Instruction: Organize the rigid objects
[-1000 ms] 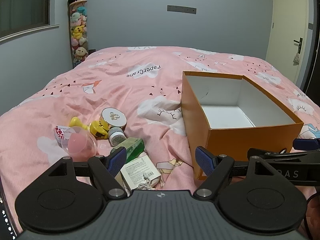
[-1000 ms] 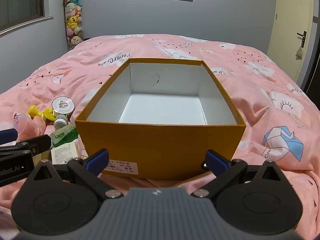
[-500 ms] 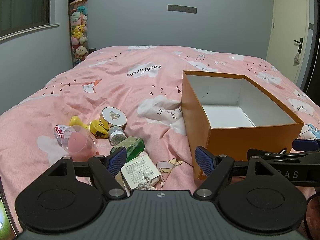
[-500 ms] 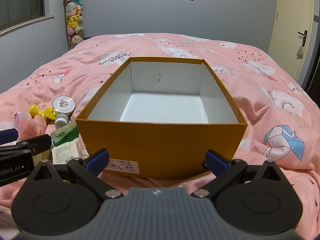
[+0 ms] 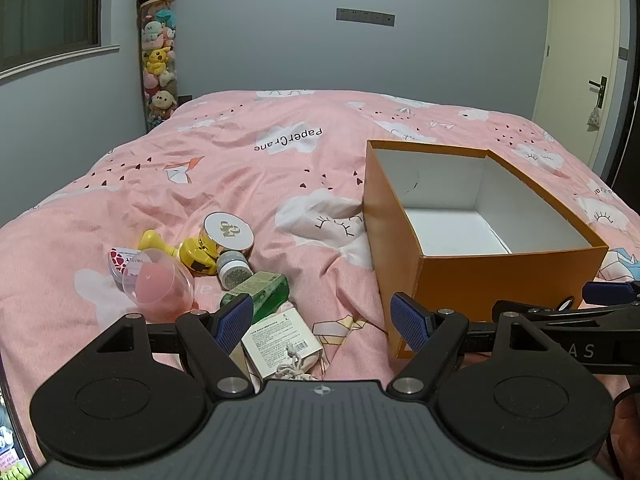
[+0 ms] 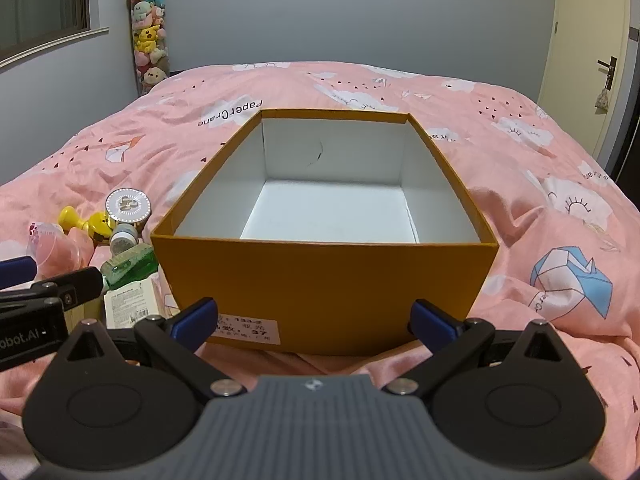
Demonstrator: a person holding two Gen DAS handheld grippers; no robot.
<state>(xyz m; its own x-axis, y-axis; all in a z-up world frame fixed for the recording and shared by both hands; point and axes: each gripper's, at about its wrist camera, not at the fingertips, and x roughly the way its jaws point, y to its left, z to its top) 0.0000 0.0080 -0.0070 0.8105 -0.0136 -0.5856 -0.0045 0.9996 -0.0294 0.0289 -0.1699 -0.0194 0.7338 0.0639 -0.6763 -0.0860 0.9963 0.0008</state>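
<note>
Partly hidden: the white carton (image 5: 282, 342) lies low in the left wrist view, its near edge cut off by the gripper body and its left side covered by a blue finger pad. The green bottle (image 5: 260, 292) has its neck behind that same pad. The print on the carton and on the box label (image 6: 245, 327) is too small to read. The pink tin (image 5: 122, 262) sits half behind the clear egg-shaped case (image 5: 160, 288).

Task items: a cluster on the pink bed (image 5: 280, 168), left of the orange box (image 5: 496, 276). It holds a round white-lidded tin (image 5: 229, 231) standing on edge, a yellow toy (image 5: 188, 250), a small grey jar (image 5: 234, 270), the green bottle, the carton, the case with a pink shape inside, and the pink tin. All lie touching or just beside one another. The box stands upright, lid off, with a white interior that holds nothing.

Grippers: the left gripper (image 5: 322, 316) has its fingers spread wide and holds nothing, above the carton. The right gripper (image 6: 314, 316) has its fingers spread wide and holds nothing, facing the near wall of the box.

Clearance: bare bedding lies between the cluster and the left wall of the box, and beyond both toward the far edge of the bed.
</note>
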